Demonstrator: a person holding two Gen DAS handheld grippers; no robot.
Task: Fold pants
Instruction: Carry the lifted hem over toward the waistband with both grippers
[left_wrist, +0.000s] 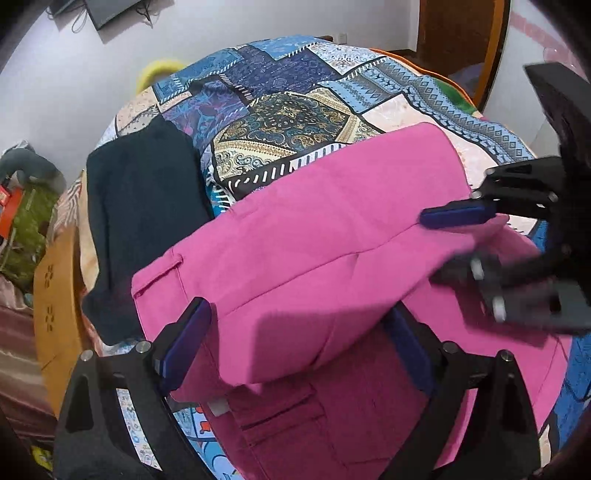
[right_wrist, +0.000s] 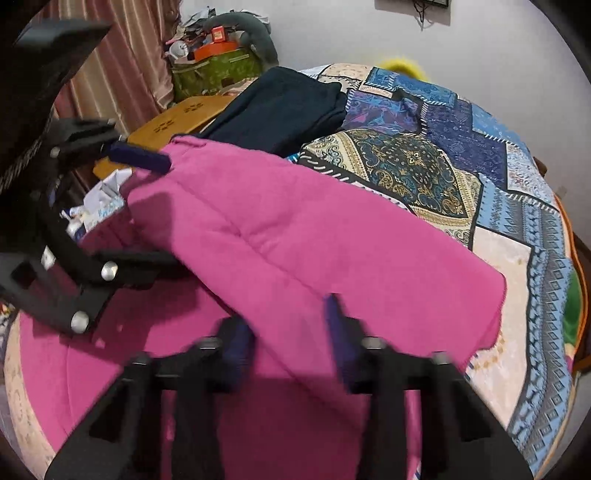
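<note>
— Where are the pants (left_wrist: 325, 236)?

— On the bed (left_wrist: 295, 118), pink, one half doubled over the other, the long axis running side to side between the two grippers. A dark garment (left_wrist: 147, 206) lies beside them.

— And the fingers?

— The left gripper (left_wrist: 295, 347) stands spread wide, straddling the near folded edge, gripping nothing. The right gripper (right_wrist: 288, 343) sits at the opposite end; blur hides whether it pinches cloth. Either hand seems equally near.

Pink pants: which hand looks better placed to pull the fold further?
Probably right: the right gripper clamps the folded edge of the pink pants; the left gripper stands wide open, gripping nothing.
</note>
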